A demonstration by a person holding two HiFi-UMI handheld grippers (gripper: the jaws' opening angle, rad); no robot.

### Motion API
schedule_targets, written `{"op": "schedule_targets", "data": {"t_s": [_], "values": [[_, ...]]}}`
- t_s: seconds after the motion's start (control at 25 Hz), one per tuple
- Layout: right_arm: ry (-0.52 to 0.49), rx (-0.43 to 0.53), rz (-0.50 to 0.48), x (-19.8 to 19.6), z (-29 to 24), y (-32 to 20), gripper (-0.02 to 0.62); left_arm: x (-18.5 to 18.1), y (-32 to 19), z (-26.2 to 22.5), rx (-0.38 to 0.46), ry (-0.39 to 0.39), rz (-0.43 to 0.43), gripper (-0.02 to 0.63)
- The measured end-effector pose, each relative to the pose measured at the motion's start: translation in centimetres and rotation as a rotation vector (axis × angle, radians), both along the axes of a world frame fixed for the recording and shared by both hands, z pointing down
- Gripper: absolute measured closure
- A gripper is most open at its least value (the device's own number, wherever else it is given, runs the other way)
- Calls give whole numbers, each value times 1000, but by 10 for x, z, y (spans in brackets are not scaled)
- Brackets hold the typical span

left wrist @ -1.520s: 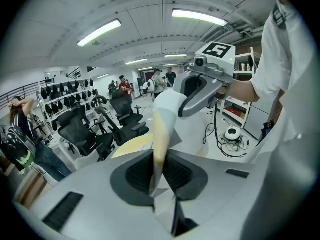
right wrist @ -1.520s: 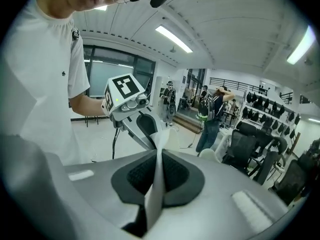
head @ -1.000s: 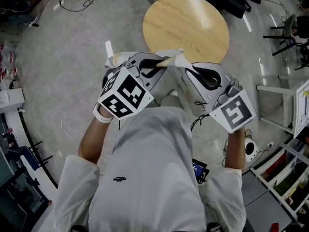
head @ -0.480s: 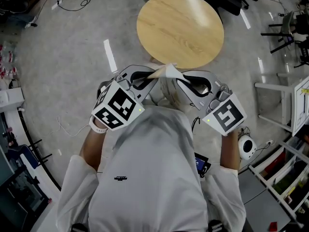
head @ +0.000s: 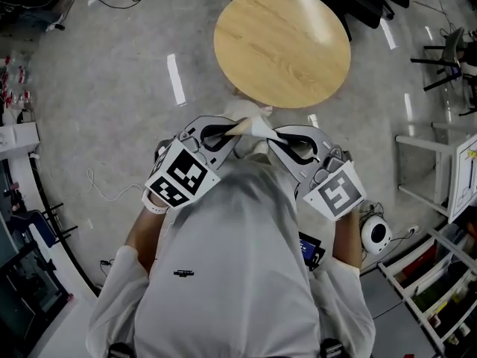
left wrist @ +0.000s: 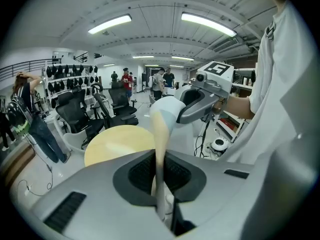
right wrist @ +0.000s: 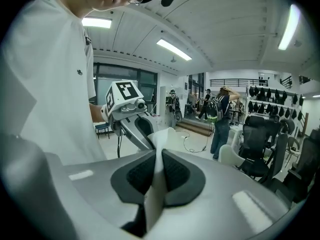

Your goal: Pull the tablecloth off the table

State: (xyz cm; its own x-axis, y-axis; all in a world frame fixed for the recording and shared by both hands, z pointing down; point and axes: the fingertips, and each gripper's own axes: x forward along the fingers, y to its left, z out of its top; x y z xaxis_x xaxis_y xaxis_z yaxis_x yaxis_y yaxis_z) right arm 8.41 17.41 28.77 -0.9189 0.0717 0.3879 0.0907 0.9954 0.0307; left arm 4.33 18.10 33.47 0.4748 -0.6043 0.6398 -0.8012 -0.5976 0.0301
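The round wooden table [head: 282, 45] stands bare on the floor ahead of me. The pale tablecloth [head: 252, 127] is bunched between my two grippers, held up off the table near my chest. My left gripper [head: 240, 127] is shut on one part of the cloth [left wrist: 159, 149]. Facing it from the right, my right gripper [head: 270, 131] is shut on another part of the cloth [right wrist: 157, 176]. In the left gripper view the table [left wrist: 117, 143] lies beyond the jaws, and the right gripper [left wrist: 176, 118] shows at the cloth's far end. Hanging cloth below the grippers is hidden by my body.
A cable [head: 100, 196] trails over the grey floor at left. White shelving [head: 440, 222] and a small round white device [head: 374, 233] stand at right. Black office chairs [left wrist: 100, 111] and several people [left wrist: 162, 81] are in the room beyond the table.
Both grippers have drawn back from the table's near edge toward my body, still shut on the cloth, and now stand closer together. The table top lies fully bare.
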Motion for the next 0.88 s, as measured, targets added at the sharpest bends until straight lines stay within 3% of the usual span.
{"op": "schedule_targets", "data": {"t_s": [0.52,0.88], "values": [[5,-47,5,-3,13,-5,569,-4,-6,12,-40,-8,31,589],[-3,-44,82,4,10,-5,569,4,-11,10,-25,-5,95,589]]}}
